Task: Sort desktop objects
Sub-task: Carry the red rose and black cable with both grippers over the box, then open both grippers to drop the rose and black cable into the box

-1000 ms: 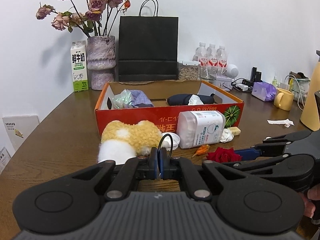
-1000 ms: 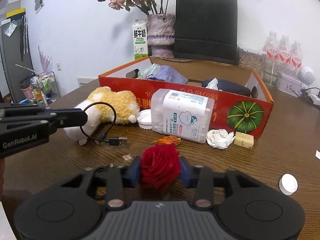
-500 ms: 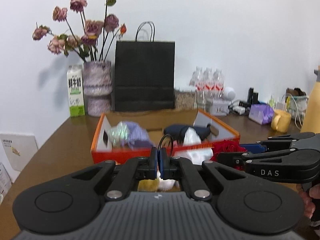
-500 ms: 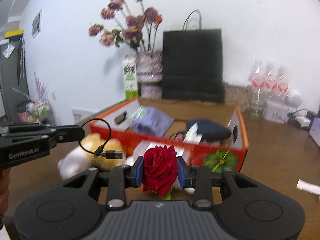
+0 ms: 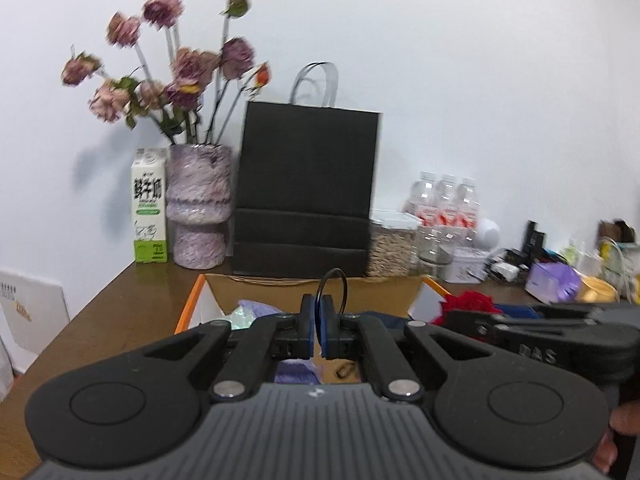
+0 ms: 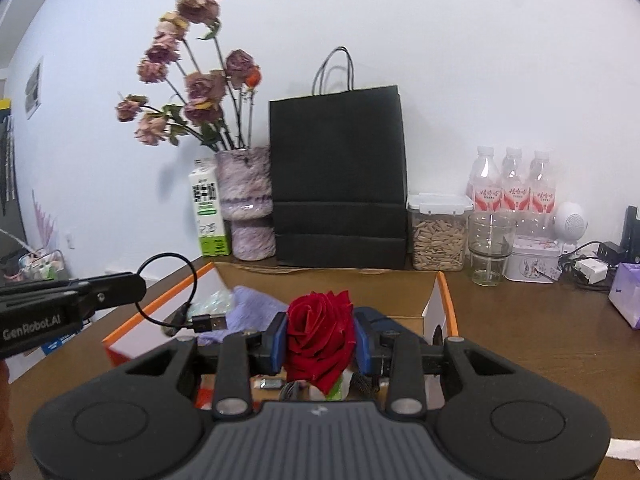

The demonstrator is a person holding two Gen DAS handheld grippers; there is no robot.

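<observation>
At the left, the left gripper (image 5: 319, 334) has its fingers (image 5: 307, 332) pressed together on a thin black cable (image 6: 168, 292); the cable loops above the pads, and in the right wrist view its USB plug (image 6: 210, 323) hangs over the near left part of the box (image 6: 160, 308). The box sits mid-desk (image 6: 540, 340), its far wall close to the black bag (image 6: 338, 176) by the back edge. Inside, toward the left, lie a purple cloth (image 6: 250, 306) and a crinkled clear wrapper (image 6: 214, 302); a dark item (image 6: 374, 320) lies further right, mostly hidden.

To the right, the right gripper (image 6: 320, 342) has its fingers (image 6: 278, 342) clamped on a red rose (image 6: 320, 336), bloom facing up and toward the camera, a bit of green showing below the pads. Both loads hang above the box's open top, the cable over its left half and the rose nearer its middle, so each probably needs only a short drop straight down. The left hand looks nearer the box's left wall, the right nearer its centre. The plug dangles loosely and could catch the left rim.
</observation>
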